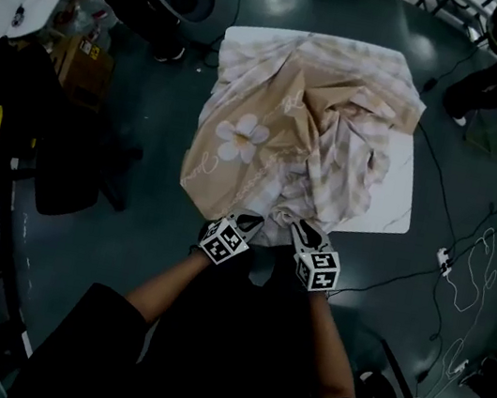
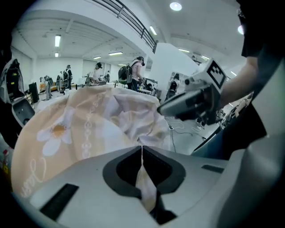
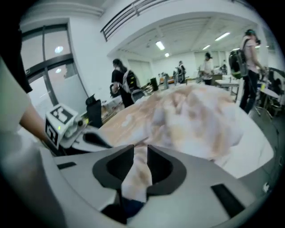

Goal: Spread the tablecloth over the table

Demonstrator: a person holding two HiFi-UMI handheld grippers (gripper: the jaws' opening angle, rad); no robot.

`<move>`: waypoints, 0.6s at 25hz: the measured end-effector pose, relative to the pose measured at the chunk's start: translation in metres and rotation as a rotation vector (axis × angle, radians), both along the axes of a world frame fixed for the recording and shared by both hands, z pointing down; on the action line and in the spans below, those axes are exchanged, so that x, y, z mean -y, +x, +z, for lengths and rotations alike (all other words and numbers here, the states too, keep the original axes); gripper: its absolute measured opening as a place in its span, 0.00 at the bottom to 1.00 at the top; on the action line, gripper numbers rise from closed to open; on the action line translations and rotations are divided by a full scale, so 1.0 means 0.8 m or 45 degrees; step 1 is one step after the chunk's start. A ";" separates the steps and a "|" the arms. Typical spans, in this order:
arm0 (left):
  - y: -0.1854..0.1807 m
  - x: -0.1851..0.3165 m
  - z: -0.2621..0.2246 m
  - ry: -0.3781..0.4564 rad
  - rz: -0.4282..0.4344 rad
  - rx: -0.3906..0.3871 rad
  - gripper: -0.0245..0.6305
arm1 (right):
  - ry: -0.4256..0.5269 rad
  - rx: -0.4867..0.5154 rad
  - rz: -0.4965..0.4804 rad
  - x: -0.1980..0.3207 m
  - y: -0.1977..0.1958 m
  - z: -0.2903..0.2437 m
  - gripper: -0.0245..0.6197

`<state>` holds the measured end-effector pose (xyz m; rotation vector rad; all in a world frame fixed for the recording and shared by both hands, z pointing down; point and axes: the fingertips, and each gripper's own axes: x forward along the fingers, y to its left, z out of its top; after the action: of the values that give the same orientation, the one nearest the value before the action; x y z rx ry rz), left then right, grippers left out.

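Both your grippers were clamped on the cloth's [image 1: 281,123] near edge, at the lower middle of the head view. The left gripper [image 1: 246,221] pinched a thin fold and the right gripper [image 1: 304,229] a thicker bunch. I judged the spreading barely begun: the cloth lay crumpled over the table [image 1: 389,213], with bare top at the right and far edge, so it was left for you to pull it flat and cover that. Only the head view showed the bare top. Only the gripper views showed cloth pressed between the jaws.
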<state>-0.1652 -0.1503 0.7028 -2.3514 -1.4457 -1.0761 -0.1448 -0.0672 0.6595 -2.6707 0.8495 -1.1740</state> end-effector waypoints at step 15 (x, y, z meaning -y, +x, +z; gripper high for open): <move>0.000 -0.070 0.072 0.243 -0.536 0.228 0.47 | 0.131 0.249 0.044 -0.244 0.183 0.072 0.23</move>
<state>-0.1648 -0.0940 0.7604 -2.5294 -0.8572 -1.4843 0.0017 0.1278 0.7171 -2.4308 0.8056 -1.3187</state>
